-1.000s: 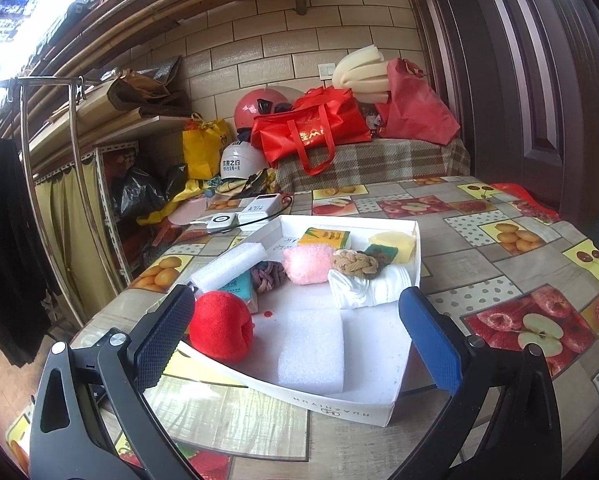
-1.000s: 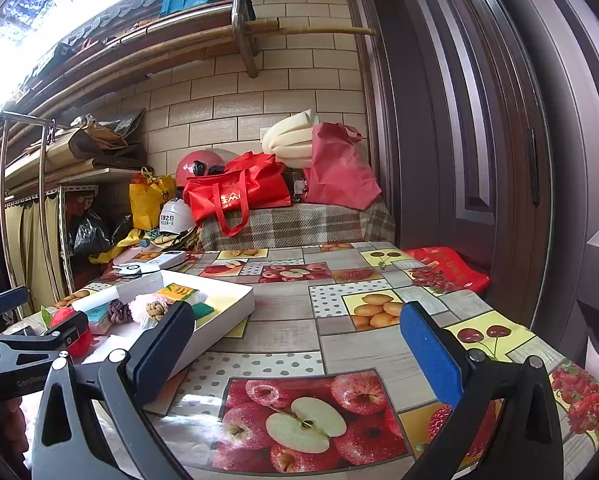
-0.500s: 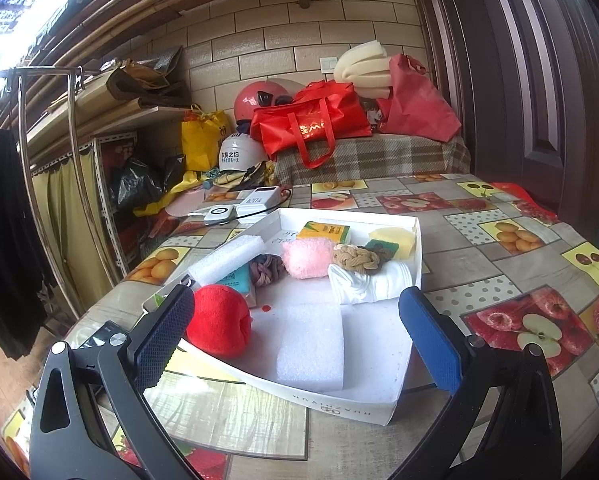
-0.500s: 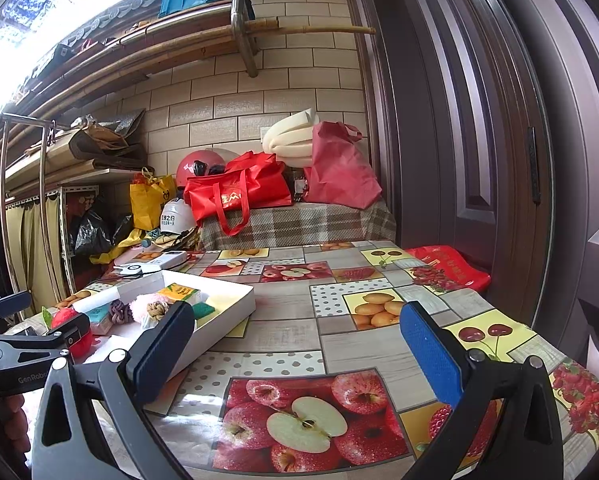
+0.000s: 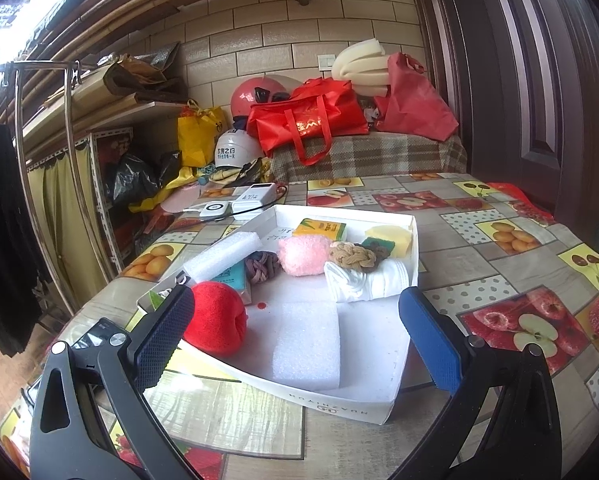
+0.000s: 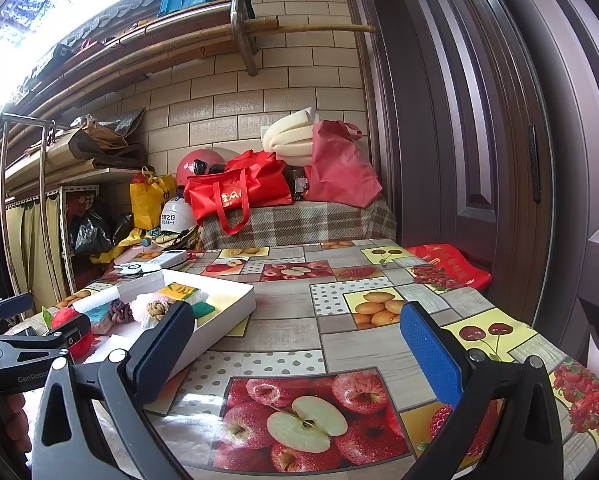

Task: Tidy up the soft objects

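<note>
The red foam ball (image 5: 216,317) and white foam slab (image 5: 306,345) lie in the white box (image 5: 355,407) on my fruit-print table (image 5: 459,252), with my left gripper (image 5: 295,336) and right gripper (image 6: 297,350) both wide apart, empty.

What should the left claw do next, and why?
Probably ease forward and down onto the white foam block. The left claw is open and empty, and the block lies loose in the white box, right between its fingers.
</note>
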The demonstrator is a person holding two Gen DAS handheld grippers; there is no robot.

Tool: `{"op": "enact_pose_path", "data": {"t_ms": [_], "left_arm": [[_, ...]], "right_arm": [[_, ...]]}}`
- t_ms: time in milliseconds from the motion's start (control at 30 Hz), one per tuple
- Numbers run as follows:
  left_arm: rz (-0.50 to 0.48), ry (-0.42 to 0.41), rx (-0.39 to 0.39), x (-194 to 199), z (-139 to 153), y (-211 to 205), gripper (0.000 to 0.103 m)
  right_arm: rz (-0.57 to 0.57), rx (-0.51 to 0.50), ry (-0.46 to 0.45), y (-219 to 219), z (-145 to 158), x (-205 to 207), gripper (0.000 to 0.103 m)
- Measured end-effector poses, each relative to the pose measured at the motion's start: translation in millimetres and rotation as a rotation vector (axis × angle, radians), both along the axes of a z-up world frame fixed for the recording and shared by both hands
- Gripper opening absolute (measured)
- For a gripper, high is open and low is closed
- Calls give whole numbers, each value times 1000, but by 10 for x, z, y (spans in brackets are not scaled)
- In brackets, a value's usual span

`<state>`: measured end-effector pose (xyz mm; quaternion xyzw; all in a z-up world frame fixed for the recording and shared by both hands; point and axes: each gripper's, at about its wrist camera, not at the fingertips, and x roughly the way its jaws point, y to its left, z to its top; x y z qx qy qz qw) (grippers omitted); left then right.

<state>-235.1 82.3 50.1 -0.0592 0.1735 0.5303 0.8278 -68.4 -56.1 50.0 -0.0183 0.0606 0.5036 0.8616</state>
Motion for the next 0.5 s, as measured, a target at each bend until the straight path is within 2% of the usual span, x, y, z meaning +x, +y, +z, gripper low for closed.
{"op": "enact_pose_path", "data": {"t_ms": [500], "left_arm": [[-2, 0, -2, 9, -1, -5, 103]], "right_arm": [[1, 1, 3, -1, 2, 9, 103]]}}
